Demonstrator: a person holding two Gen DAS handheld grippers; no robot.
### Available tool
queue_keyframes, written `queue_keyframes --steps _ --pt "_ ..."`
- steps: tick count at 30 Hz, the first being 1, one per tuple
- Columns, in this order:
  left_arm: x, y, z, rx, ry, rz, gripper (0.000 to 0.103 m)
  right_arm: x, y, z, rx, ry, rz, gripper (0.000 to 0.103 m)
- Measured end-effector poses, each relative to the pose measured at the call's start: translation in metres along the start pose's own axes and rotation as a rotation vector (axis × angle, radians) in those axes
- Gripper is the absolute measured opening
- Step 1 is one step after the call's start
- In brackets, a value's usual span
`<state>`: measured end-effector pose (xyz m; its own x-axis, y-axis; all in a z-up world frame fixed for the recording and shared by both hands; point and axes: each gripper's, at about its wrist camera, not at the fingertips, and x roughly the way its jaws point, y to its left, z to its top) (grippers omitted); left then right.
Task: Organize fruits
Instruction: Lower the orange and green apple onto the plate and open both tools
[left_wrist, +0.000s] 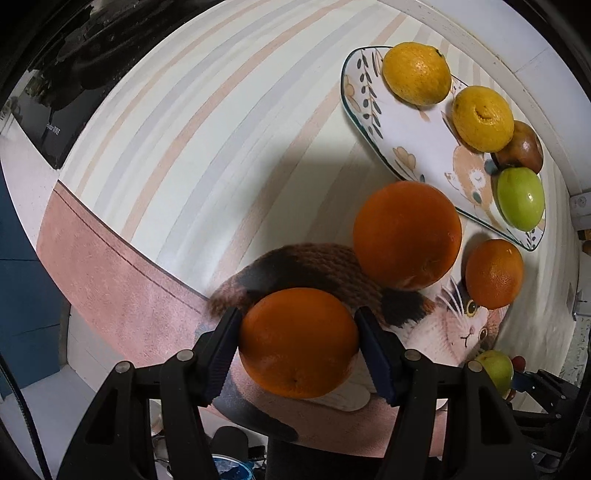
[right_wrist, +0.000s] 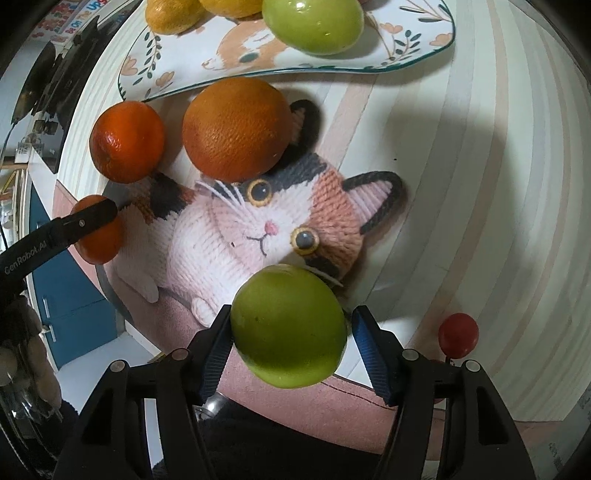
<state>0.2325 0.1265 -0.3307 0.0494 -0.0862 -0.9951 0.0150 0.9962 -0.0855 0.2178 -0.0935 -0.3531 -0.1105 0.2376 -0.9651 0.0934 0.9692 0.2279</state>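
Between the left gripper's (left_wrist: 299, 341) fingers sits a pinched orange (left_wrist: 298, 341), plate (left_wrist: 354, 107) ahead to its right; right gripper (right_wrist: 290, 328) pinches a green apple (right_wrist: 289, 326); carry both level, set down gently beside like fruit.

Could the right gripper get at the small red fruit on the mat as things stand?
Probably not yet. The right gripper is shut on a green apple, which fills the space between its fingers. The small red fruit lies unobstructed just right of it, but the apple must go first.
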Motion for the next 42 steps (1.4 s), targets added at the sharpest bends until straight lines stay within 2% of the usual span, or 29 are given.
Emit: queue_keyframes --steps 1,5,7,11,15,19,22,23,29,35,42 --pt "0.002 0.0 0.004 -0.001 0.006 0.001 0.06 -0.002 0.0 -0.001 -0.008 -0.012 0.009 0.061" --pt "-0.003 -0.002 0.01 -0.009 0.019 -0.01 0.06 -0.006 0.004 -0.004 -0.006 -0.028 0.005 0.06" --pt "-0.017 0.001 0.031 -0.011 0.012 -0.015 0.06 -0.012 0.0 -0.003 0.01 -0.037 0.022 0.06" --pt "-0.046 -0.005 0.05 -0.008 -0.031 -0.055 0.06 -0.048 -0.013 0.007 0.052 -0.109 0.066 0.06" --pt "-0.083 -0.023 0.073 0.028 -0.1 -0.083 0.061 -0.094 -0.035 0.039 0.115 -0.211 0.079 0.06" --pt "-0.092 -0.034 0.115 0.078 -0.137 -0.068 0.061 -0.117 -0.059 0.082 0.179 -0.26 0.062 0.06" --pt "-0.075 -0.042 0.133 0.106 -0.126 -0.044 0.061 -0.123 -0.078 0.116 0.219 -0.271 0.049 0.06" --pt "-0.063 -0.047 0.147 0.117 -0.112 -0.037 0.061 -0.118 -0.081 0.121 0.226 -0.274 0.045 0.06" --pt "-0.025 -0.056 0.177 0.129 -0.046 -0.003 0.061 -0.102 -0.08 0.144 0.23 -0.258 0.018 0.06" --pt "-0.008 -0.053 0.185 0.101 -0.01 0.0 0.061 -0.086 -0.077 0.152 0.255 -0.241 0.024 0.061" --pt "-0.006 -0.051 0.186 0.097 0.0 -0.001 0.062 -0.068 -0.079 0.157 0.305 -0.204 0.089 0.062"
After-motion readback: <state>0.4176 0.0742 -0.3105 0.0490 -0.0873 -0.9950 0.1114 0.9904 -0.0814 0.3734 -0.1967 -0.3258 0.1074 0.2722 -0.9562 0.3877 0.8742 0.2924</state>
